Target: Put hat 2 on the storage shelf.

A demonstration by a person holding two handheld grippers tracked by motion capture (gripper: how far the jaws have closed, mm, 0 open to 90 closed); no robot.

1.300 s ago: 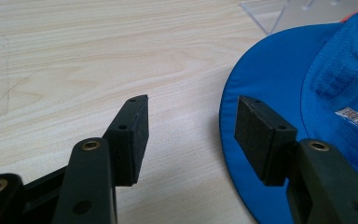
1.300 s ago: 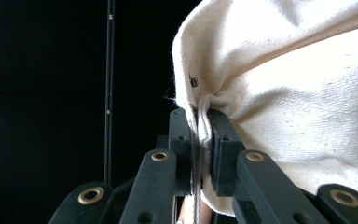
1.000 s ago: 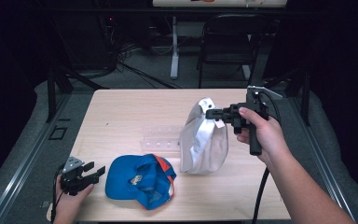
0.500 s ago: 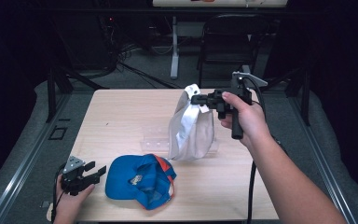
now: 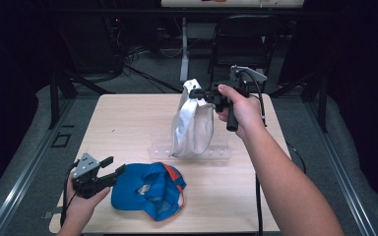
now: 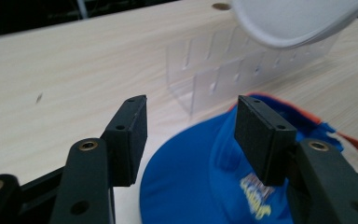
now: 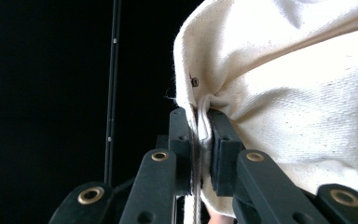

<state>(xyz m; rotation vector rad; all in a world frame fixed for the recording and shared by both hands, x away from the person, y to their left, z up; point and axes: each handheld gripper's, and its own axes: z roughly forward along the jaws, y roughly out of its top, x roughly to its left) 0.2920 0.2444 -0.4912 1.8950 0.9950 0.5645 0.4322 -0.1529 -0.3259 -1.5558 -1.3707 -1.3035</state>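
Carrying the white cap (image 5: 193,125) leftward and farther up the table, the right gripper (image 5: 197,93) is now holding it over the clear rack (image 5: 211,153), where a second ago it was hanging lower and nearer the right edge. That shift is bringing the cap into line above the rack, so the work in hand is looking like hanging or seating it there, with lowering probably the next call. In the right gripper view the jaws are pressed together on a fold of the cap's cream cloth (image 7: 200,116), with no gap showing between the pads, and the cap is hanging from that pinch; in the high view its lower edge seems to be reaching the rack, though I cannot tell whether the two are touching. The left gripper (image 5: 113,169) is staying put at the near left corner of the table (image 5: 128,123), as it was a second ago, its jaws standing well apart and gripping nothing. In the left gripper view those jaws are framing the blue cap (image 6: 200,186), which is lying flat on the table just in front of the rack (image 6: 205,70), and no pad is meeting it.
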